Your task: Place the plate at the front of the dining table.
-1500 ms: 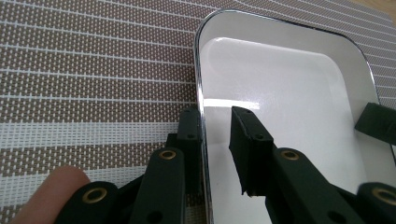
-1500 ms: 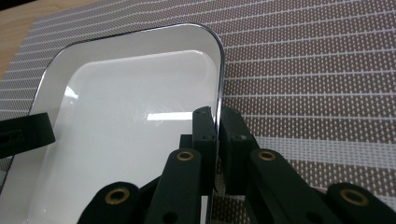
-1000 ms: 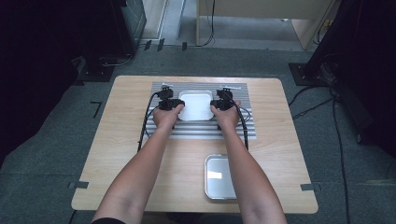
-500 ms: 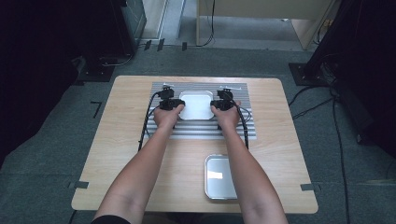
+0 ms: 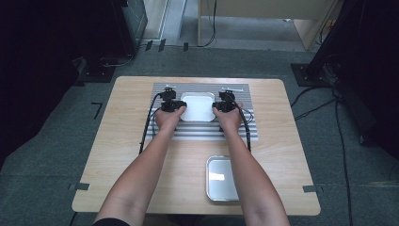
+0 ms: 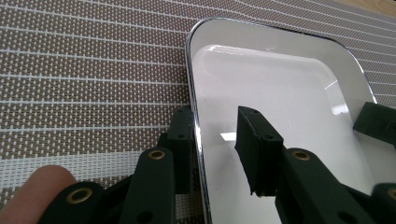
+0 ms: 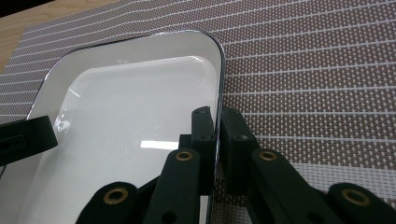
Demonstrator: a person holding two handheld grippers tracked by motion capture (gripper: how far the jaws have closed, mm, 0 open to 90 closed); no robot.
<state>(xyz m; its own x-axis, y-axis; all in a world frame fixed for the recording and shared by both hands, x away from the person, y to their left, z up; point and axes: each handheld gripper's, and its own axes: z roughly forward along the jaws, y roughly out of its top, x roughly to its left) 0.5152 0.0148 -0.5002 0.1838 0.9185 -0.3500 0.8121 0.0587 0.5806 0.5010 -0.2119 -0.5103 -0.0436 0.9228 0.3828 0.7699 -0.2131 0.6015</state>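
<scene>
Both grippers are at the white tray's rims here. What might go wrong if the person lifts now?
1. The left gripper straddles the white tray rim with its jaws apart, while the right gripper is pinched on the opposite rim. A lift now may tip the tray.
2. Both grips sit on a thin, glossy edge, so the tray might slip.
3. If it drops, it could drag the striped mat beneath it.
</scene>
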